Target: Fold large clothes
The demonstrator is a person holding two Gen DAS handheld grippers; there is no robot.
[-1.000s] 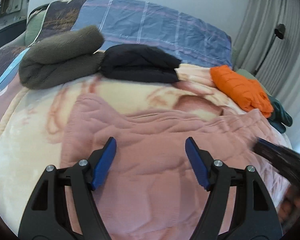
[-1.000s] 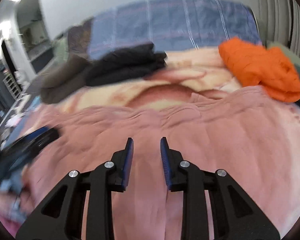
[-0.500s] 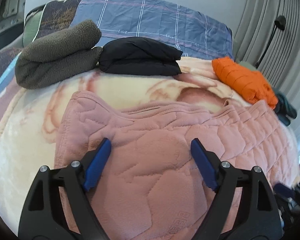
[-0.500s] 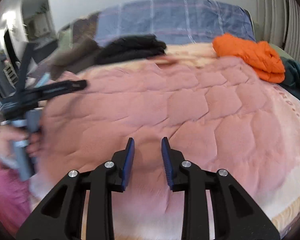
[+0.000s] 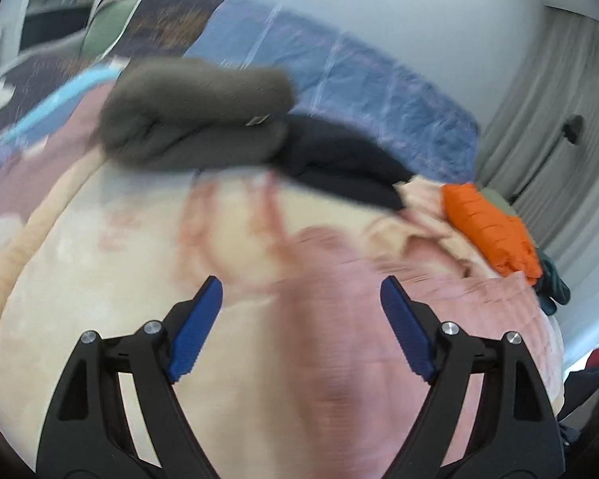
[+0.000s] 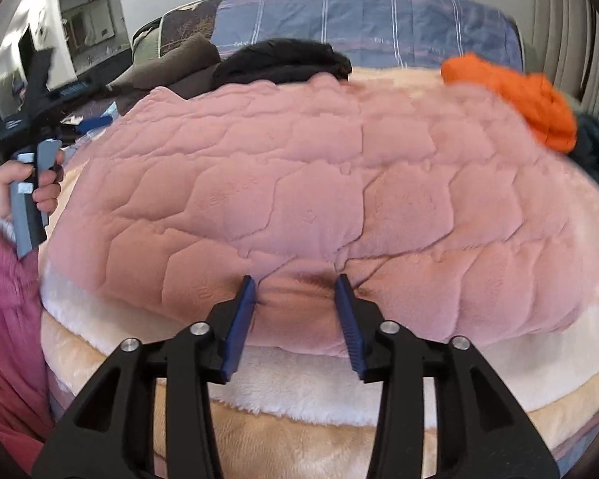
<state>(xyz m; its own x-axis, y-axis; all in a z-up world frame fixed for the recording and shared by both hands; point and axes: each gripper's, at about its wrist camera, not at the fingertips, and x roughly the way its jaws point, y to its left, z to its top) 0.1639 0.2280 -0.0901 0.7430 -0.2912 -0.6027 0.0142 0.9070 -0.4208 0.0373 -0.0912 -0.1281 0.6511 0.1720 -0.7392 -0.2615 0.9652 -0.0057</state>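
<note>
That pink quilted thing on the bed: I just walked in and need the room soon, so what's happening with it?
A person with a handheld claw in each hand is folding the pink quilted fleece garment spread on the cream blanket. The right claw has just been opening, with a bunched fold at the garment's near edge between its pads. The left claw is open over the garment's left side, holding nothing. Folded grey, black and orange clothes lie behind.

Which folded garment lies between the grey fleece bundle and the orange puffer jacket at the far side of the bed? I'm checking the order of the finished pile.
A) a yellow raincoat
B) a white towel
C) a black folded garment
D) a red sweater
C: the black folded garment sits right of the grey fleece bundle and left of the orange puffer jacket.
</note>
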